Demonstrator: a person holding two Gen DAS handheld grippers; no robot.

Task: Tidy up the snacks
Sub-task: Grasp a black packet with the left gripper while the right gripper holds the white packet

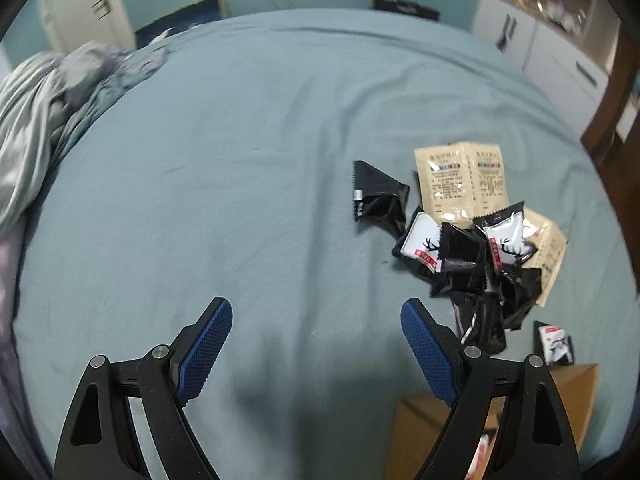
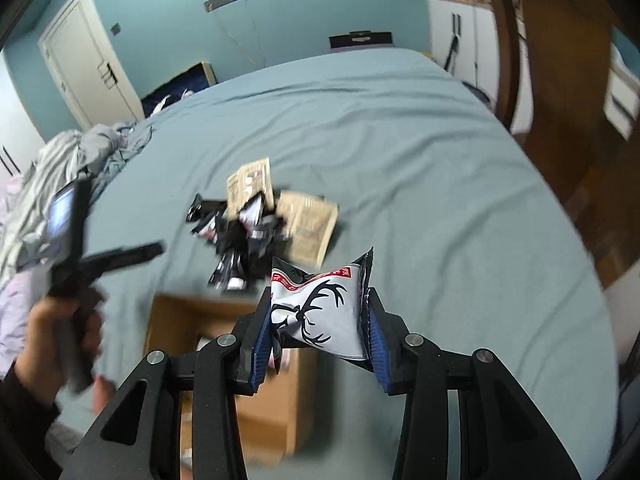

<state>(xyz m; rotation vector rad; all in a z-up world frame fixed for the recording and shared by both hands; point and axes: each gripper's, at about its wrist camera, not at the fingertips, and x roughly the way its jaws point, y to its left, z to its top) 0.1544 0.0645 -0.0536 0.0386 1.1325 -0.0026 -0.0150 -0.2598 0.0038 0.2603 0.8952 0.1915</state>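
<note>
A pile of black snack packets [image 1: 476, 264] and beige sachets [image 1: 464, 180] lies on the blue-grey bed sheet [image 1: 240, 160]. One black packet [image 1: 378, 196] lies apart to its left. My left gripper [image 1: 316, 320] is open and empty, over bare sheet left of the pile. My right gripper [image 2: 320, 324] is shut on a white deer-print snack packet [image 2: 320, 312], held above the sheet just right of an open cardboard box [image 2: 224, 360]. The pile also shows in the right wrist view [image 2: 256, 232]. The left gripper appears there, blurred, held in a hand [image 2: 76, 264].
The cardboard box [image 1: 440, 416] sits at the bed's near edge with packets inside; another deer-print packet [image 1: 554, 344] lies by it. A crumpled grey duvet [image 1: 44, 120] is piled at the left. White cabinets [image 1: 540, 40] and a brown wooden door [image 2: 560, 100] stand to the right.
</note>
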